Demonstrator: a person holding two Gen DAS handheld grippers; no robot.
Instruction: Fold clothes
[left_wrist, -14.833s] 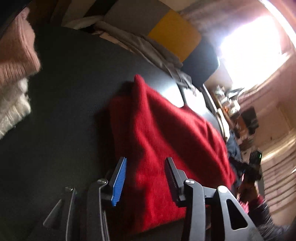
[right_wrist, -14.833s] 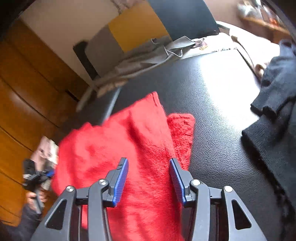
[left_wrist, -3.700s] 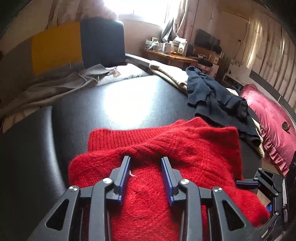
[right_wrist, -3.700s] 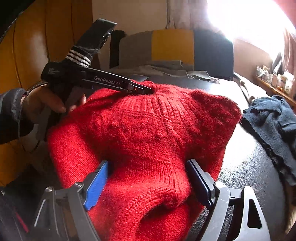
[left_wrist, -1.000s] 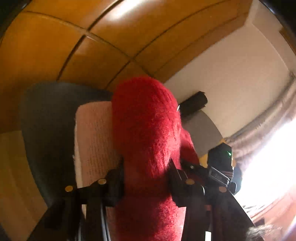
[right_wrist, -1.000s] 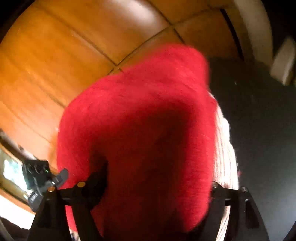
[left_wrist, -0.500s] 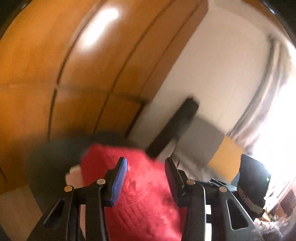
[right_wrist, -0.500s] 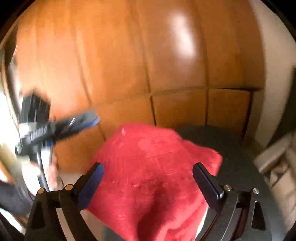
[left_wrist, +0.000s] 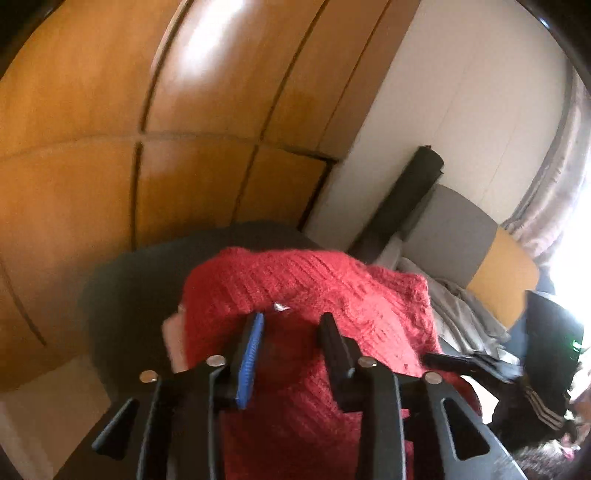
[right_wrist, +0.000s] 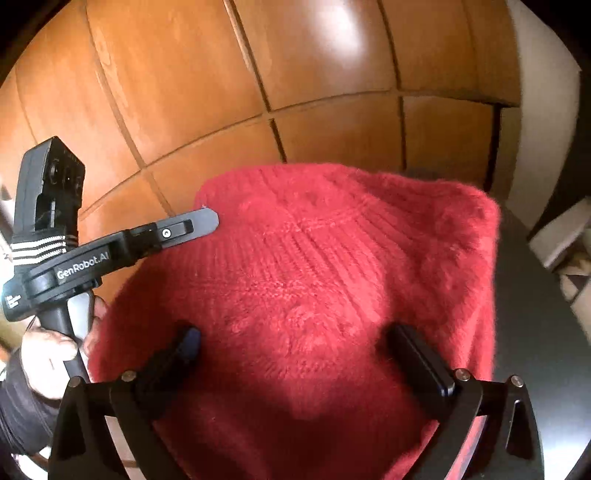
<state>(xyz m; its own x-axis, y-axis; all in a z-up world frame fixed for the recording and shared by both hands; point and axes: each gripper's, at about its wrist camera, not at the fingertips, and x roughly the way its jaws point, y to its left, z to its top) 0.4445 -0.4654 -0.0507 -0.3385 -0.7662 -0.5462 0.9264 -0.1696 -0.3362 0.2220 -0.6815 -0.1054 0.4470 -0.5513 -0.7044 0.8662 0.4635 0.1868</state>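
Since the red sweater (right_wrist: 314, 295) is seen as a compact folded bundle set down on a pale folded garment (left_wrist: 173, 332) at the edge of the dark tabletop (left_wrist: 122, 295), this item is judged folded and stacked, w/ release under way; what is left is judged to be clearing both tools and, if more clothes wait, the next piece, e.g. the grey clothes (left_wrist: 454, 314) heaped by the yellow and grey cushion (left_wrist: 491, 258). The right gripper (right_wrist: 295, 354) is spread as wide as it goes, jaws opening, w/ the sweater's bulk between them but not pressed; its near edge is hidden under the tool. The left gripper (left_wrist: 291, 328) is part-open, jaws closing, its blue pad (left_wrist: 251, 354) and the other one standing over the knit w/o pinching it, though contact below can't be told for sure, the frame being blurred there. From the right wrist view the left tool's tip is seen at the sweater's far left edge, touching or just beside it, w/ a hand (right_wrist: 48, 354) on its handle.
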